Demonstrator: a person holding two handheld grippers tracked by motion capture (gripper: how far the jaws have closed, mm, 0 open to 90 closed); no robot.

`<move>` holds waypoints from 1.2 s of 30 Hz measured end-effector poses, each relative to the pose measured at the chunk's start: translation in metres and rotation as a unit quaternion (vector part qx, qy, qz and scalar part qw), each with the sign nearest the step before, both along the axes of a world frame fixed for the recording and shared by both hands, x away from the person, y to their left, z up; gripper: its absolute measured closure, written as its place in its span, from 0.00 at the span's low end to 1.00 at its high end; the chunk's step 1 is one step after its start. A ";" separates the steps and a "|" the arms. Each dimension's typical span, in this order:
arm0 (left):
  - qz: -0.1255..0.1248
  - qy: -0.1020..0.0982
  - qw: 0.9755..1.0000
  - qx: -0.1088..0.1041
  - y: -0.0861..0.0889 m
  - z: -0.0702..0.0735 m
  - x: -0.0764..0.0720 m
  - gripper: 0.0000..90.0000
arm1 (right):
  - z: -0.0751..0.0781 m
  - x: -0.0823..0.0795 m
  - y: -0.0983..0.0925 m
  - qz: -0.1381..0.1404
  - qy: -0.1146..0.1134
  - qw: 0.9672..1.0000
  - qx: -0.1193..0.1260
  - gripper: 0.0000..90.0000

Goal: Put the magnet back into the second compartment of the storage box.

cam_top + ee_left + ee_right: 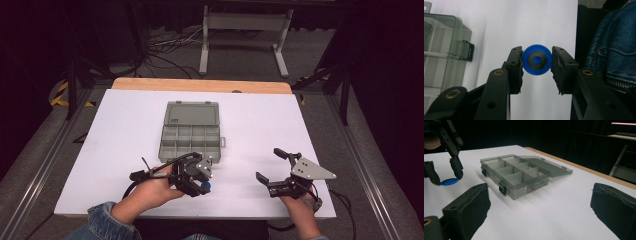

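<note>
Two hand-held grippers here: left hand-held gripper [537, 61] clamped on a blue disc [536, 60], just off the bench [125, 130], beside the open compartment box [190, 137]; right hand-held gripper [272, 165] spread apart, holding nothing, well clear.

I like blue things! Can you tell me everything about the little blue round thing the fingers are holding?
The blue disc is small, round and flat, like smooth plastic, with a dark grey ring on its face and a blue dot in the middle. The left gripper pinches its edges between two black fingers. In the right gripper view it lies level, close above the white table, near the open grey compartment box.
</note>
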State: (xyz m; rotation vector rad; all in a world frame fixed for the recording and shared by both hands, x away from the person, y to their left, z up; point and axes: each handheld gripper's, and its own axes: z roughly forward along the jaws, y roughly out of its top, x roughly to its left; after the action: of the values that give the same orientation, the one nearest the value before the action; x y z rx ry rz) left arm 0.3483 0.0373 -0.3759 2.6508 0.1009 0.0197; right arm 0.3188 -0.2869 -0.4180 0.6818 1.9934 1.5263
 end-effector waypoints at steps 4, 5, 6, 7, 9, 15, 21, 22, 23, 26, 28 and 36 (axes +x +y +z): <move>-0.004 -0.005 1.000 -0.005 0.001 0.006 -0.002 0.69 | 0.000 0.000 0.000 0.000 0.002 1.000 0.000 0.03; -0.006 -0.008 1.000 -0.009 0.002 0.010 -0.003 0.69 | 0.000 0.000 0.000 0.000 0.000 1.000 -0.001 0.03; -0.006 -0.008 1.000 -0.009 0.002 0.010 -0.003 0.69 | 0.000 0.000 0.000 0.000 0.000 1.000 -0.001 0.03; -0.006 -0.008 1.000 -0.010 0.002 0.012 -0.004 0.69 | 0.000 0.000 0.000 0.000 -0.001 1.000 -0.001 0.03; -0.005 -0.012 1.000 -0.014 0.004 0.016 -0.003 0.69 | 0.000 0.000 0.000 0.000 0.001 1.000 -0.001 0.03; 0.003 -0.018 1.000 -0.023 0.009 0.025 0.001 0.69 | 0.000 0.000 0.000 -0.001 0.002 1.000 0.000 0.03; 0.016 -0.026 0.999 -0.031 0.016 0.036 0.008 0.69 | 0.000 0.000 0.000 0.000 0.002 1.000 0.000 0.03; 0.019 -0.027 0.999 -0.032 0.017 0.037 0.010 0.69 | 0.000 0.000 0.000 -0.001 0.001 1.000 0.000 0.03; 0.023 -0.028 0.999 -0.034 0.018 0.038 0.011 0.69 | 0.000 0.000 0.000 -0.001 0.002 1.000 0.001 0.03; 0.028 -0.032 0.998 -0.038 0.022 0.041 0.017 0.69 | 0.000 0.000 0.000 -0.001 0.001 1.000 0.000 0.03; 0.034 -0.032 0.998 -0.043 0.025 0.042 0.021 0.69 | 0.000 0.000 0.000 -0.001 0.002 1.000 0.000 0.03; 0.059 -0.033 0.997 -0.046 0.033 0.046 0.039 0.69 | 0.000 0.000 0.000 -0.001 0.004 1.000 0.001 0.03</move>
State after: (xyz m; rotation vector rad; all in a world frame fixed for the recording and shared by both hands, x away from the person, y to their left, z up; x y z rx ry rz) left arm 0.3868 0.0708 -0.3300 2.5470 0.2298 0.1378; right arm 0.3191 -0.2869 -0.4183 0.6914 1.9966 1.5278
